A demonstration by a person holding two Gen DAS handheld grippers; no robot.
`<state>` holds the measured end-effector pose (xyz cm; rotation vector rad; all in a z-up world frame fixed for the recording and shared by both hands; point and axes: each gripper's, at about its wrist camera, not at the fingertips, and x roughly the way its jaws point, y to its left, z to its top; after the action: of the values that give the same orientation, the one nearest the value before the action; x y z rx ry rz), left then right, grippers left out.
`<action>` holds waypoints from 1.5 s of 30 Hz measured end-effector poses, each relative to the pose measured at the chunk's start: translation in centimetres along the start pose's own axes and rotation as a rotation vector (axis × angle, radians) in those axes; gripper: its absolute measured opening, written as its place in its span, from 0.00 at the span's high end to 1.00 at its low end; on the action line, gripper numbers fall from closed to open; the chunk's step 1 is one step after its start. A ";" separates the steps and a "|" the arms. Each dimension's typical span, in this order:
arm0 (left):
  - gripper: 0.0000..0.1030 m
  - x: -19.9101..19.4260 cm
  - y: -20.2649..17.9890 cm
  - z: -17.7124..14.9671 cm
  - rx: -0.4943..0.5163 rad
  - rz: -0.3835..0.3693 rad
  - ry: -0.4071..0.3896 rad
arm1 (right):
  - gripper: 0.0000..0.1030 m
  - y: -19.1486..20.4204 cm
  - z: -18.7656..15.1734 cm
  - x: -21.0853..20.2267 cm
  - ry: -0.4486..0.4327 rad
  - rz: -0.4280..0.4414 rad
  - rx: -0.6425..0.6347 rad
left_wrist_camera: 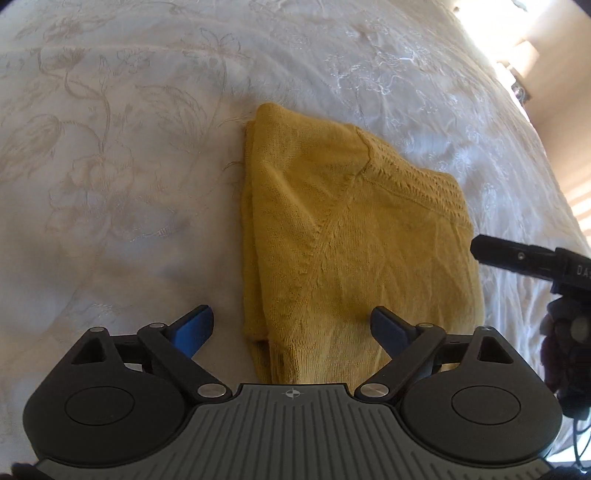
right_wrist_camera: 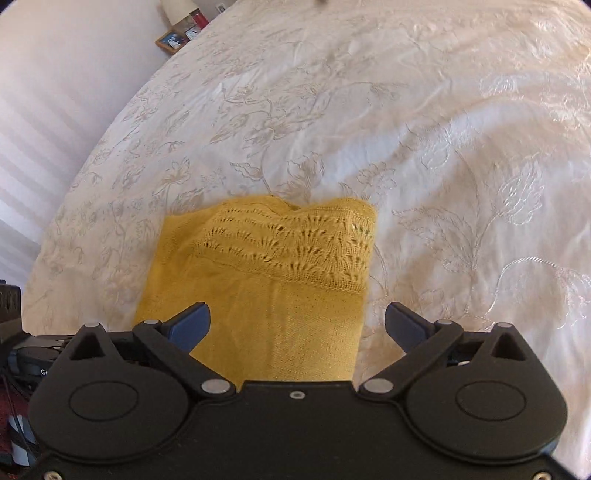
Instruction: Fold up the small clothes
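A small mustard-yellow knitted sweater (left_wrist_camera: 343, 236) lies folded into a compact block on the bed, its lacy yoke toward the right. My left gripper (left_wrist_camera: 293, 326) is open just above the sweater's near left corner, nothing pinched between its blue pads. In the right wrist view the same sweater (right_wrist_camera: 266, 280) lies flat with the lace panel at its far end. The right gripper (right_wrist_camera: 297, 325) hovers open over the near right edge of the sweater and holds nothing. One black finger of the right gripper (left_wrist_camera: 509, 256) shows at the right edge of the left wrist view.
The white bedspread (left_wrist_camera: 129, 166) with embroidered flowers (right_wrist_camera: 461, 166) spreads all around the sweater. A small shelf with framed pictures (right_wrist_camera: 181, 31) stands against the wall past the bed's far left edge. A person's hand (left_wrist_camera: 565, 343) holds the right tool.
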<state>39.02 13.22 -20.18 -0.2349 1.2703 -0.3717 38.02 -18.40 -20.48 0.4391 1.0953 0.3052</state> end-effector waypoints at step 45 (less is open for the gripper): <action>0.75 -13.8 -15.9 -8.5 0.389 -0.276 -0.220 | 0.61 8.6 -9.7 -19.2 -0.184 0.109 -0.043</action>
<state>25.24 4.40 -4.48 -0.1144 0.9271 -0.7984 20.84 -17.62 -4.97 0.4804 0.8852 0.3763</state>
